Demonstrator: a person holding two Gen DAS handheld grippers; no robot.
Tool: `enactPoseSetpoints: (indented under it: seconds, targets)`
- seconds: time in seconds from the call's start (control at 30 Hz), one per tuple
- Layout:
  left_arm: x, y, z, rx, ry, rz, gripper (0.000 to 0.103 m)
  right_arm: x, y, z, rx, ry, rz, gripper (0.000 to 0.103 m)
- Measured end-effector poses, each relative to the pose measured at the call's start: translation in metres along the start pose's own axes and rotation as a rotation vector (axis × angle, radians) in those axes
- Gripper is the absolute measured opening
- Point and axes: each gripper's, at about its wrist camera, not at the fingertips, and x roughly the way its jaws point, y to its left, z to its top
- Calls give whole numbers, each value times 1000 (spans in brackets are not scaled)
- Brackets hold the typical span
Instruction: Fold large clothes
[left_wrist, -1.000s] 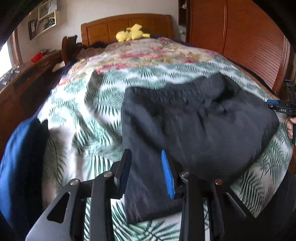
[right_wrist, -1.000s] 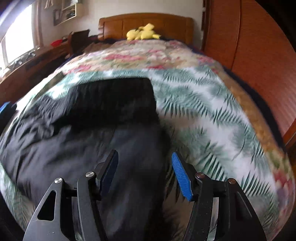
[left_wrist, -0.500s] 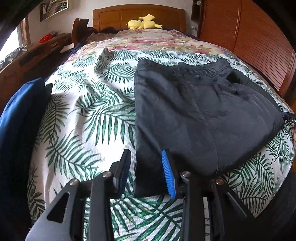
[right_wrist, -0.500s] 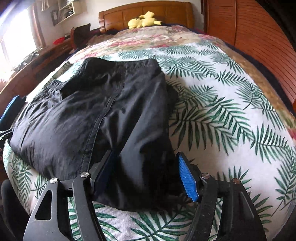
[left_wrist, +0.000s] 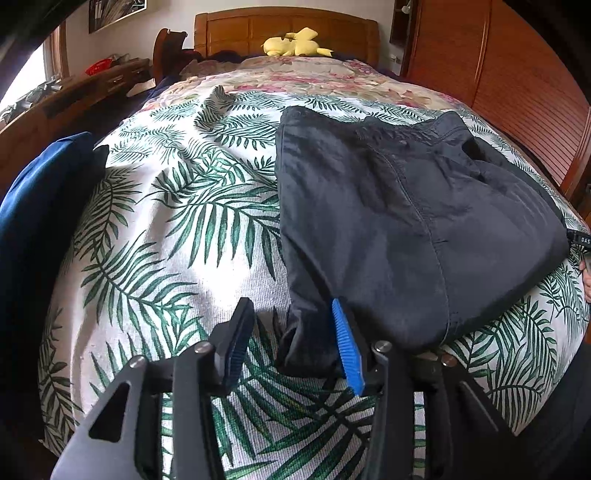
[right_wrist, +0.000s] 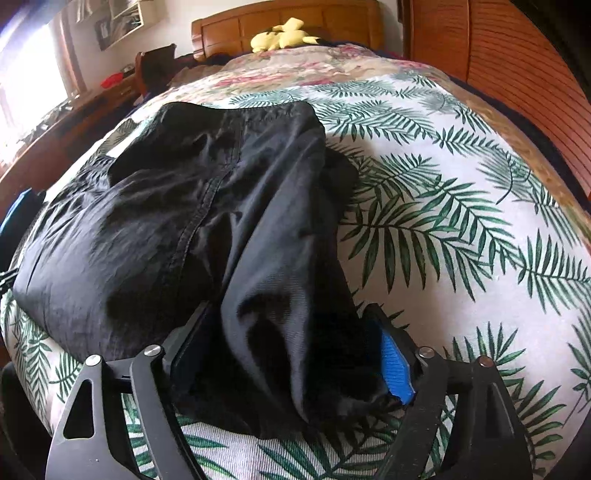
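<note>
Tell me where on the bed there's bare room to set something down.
Left wrist view: bare palm-print bedspread between the blue item and the black garment. Right wrist view: open spread right of the garment. Crowded at the near edge around both grippers.

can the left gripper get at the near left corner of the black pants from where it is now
Probably yes: the left gripper is open, with the near corner of the black pants lying between its fingers on the bedspread, nothing in between.

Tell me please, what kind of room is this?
Most likely a home bedroom. A bed with a wooden headboard carries a palm-leaf bedspread, a yellow plush toy lies at the head, and black trousers are spread on the cover.
</note>
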Motion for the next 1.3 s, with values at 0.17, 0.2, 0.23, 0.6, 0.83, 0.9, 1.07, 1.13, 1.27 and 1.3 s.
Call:
enactPoseSetpoints:
  seconds: [0.17,0.2,0.23,0.6,0.83,0.9,1.07,1.13,1.27,1.3]
  targets:
    - [0,2,-3,-16,-7,-2,44,6,-7,0,43,29,38,87]
    - [0,2,-3,-18,-3,-1,44,6,-6,1,38,30,33,85]
    - [1,1,-2,-19,3,2,43,4,-2,0,20,27,32,78]
    - [-17,-11,5,7,-5,-19,5,-24,32,-6,-133,-58,52,12]
    - [-61,-12,-17,5,-44,-40,4,-72,30,-20,-125,-106,108,11]
    - [-73,-15,-24,6,-48,-34,4,-85,33,-30,-133,-102,119,10]
    - [-94,-21,-26,22,-60,1,8,-99,36,-54,-149,-78,115,14]
    - [-100,-22,-25,23,-68,28,10,-98,34,-57,-154,-67,97,20]
    - [-119,-24,-25,24,-126,51,16,-105,28,-51,-150,-86,44,36]
    - [-124,-27,-23,24,-140,37,20,-107,27,-48,-150,-89,37,38]
